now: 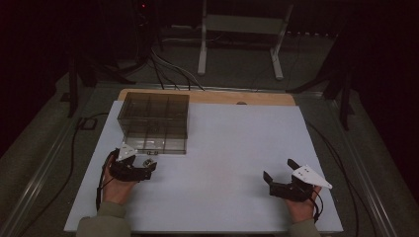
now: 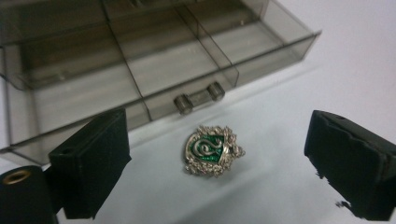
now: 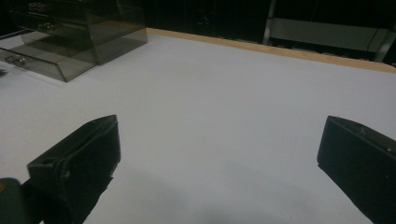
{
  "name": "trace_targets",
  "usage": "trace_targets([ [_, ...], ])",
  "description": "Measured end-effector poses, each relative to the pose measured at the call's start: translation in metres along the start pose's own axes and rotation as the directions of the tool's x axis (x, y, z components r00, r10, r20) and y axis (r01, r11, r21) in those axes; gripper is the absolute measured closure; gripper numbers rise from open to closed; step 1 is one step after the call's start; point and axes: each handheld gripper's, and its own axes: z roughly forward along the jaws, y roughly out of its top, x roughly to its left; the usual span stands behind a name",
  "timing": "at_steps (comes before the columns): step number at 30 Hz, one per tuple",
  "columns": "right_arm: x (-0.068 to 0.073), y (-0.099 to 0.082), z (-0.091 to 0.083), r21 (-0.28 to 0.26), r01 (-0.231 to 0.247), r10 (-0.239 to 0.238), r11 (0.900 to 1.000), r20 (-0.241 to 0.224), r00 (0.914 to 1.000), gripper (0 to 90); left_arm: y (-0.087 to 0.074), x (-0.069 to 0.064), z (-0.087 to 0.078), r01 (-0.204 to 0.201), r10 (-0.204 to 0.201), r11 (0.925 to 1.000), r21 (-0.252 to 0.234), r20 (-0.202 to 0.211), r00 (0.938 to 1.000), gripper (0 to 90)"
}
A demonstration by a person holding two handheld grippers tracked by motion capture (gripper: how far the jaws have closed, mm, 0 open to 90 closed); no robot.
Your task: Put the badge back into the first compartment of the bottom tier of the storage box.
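Taking the smoky clear drawer box (image 1: 153,122) as the landmark, the nearest things in the high view are the person's two hands at the near edge of the white table (image 1: 222,148): the left hand (image 1: 117,190) sits just in front of the box's near left corner, and the right hand (image 1: 302,208) is well apart from the box, off toward the table's near right corner. The left gripper (image 2: 217,163) points at the box, its two black jaws spread wide with nothing between their pads. On the table between those jaws lies a small metal crest badge (image 2: 212,150), silver-edged with a green enamel centre and a curling serpent shape; it touches neither jaw. In the high view the badge (image 1: 148,162) shows as a small glint just in front of the box. Immediately beyond the badge, in the left gripper view, is the pulled-out bottom drawer (image 2: 154,74), split by clear dividers into compartments, with a clear bar handle (image 2: 199,97) on its front, just beside the badge. The right gripper (image 3: 219,163) likewise has its jaws spread wide over bare white tabletop; in its view the box (image 3: 79,37) stands far off at the upper left. Behind the box the wooden table edge (image 1: 207,95) runs across, and beyond it a white metal stand (image 1: 242,29) rises from the dark floor.
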Motion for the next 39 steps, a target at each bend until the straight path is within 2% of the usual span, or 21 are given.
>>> trace_targets([
  [3, 0.0, 0.0, 0.0, 0.001, 0.0, 0.0, 1.0, -0.001, 1.0, 0.0, 0.0, 0.0, 0.0, 0.0, 0.0, 1.0, 0.0, 0.0, 1.0, 13.9],
  [4, 0.0, 0.0, 0.0, 0.003, 0.001, -0.001, 1.0, -0.001, 1.0, 0.0, 0.0, -0.004, 0.009, -0.032, 0.035, 0.9987, 0.04, -0.061, 0.9976, 27.1],
  [7, 0.0, 0.0, 0.0, 0.005, 0.003, -0.003, 1.0, 0.0, 1.0, 0.0, -0.001, -0.006, 0.012, -0.062, 0.065, 0.9967, 0.053, -0.057, 0.9963, 38.2],
  [9, 0.001, 0.0, 0.0, 0.004, 0.004, -0.004, 1.0, -0.002, 1.0, 0.0, -0.001, -0.007, 0.013, -0.084, 0.087, 0.9944, 0.064, -0.056, 0.9946, 42.1],
  [13, 0.001, 0.0, 0.001, 0.006, 0.004, -0.004, 1.0, -0.002, 1.0, 0.0, -0.002, -0.008, 0.016, -0.093, 0.096, 0.9928, 0.076, -0.041, 0.9945, 46.0],
  [17, 0.001, -0.001, 0.001, 0.011, 0.007, -0.007, 0.9999, -0.004, 1.0, 0.0, -0.001, -0.008, 0.017, -0.103, 0.106, 0.9917, 0.077, -0.036, 0.9937, 54.3],
  [22, 0.001, -0.001, 0.002, 0.012, 0.01, -0.01, 0.9999, -0.005, 0.9999, 0.0, -0.001, -0.007, 0.014, -0.082, 0.085, 0.994, 0.072, -0.034, 0.9958, 61.4],
  [26, 0.002, -0.001, 0.002, 0.014, 0.012, -0.012, 0.9998, -0.006, 0.9999, 0.0, 0.0, -0.002, 0.007, -0.042, 0.043, 0.9984, 0.038, -0.02, 0.9989, 70.2],
  [29, 0.002, -0.001, 0.002, 0.014, 0.013, -0.013, 0.9998, -0.007, 0.9999, 0.0, 0.0, -0.002, 0.007, -0.042, 0.043, 0.9984, 0.038, -0.02, 0.9989, 72.0],
  [30, 0.002, -0.001, 0.002, 0.014, 0.013, -0.013, 0.9998, -0.007, 0.9999, 0.0, 0.0, 0.004, 0.0, -0.011, 0.011, 0.9998, 0.018, -0.014, 0.9998, 72.0],
  [31, 0.002, -0.001, 0.002, 0.014, 0.014, -0.014, 0.9998, -0.007, 0.9999, 0.0, 0.0, 0.006, -0.001, -0.007, 0.007, 0.9999, 0.013, -0.018, 0.9998, 80.4],
  [39, 0.002, -0.001, 0.003, 0.017, 0.018, -0.018, 0.9997, -0.008, 0.9998, 0.0, -0.001, 0.013, -0.008, 0.033, -0.033, 0.9994, 0.012, -0.021, 0.9992, 86.6],
])
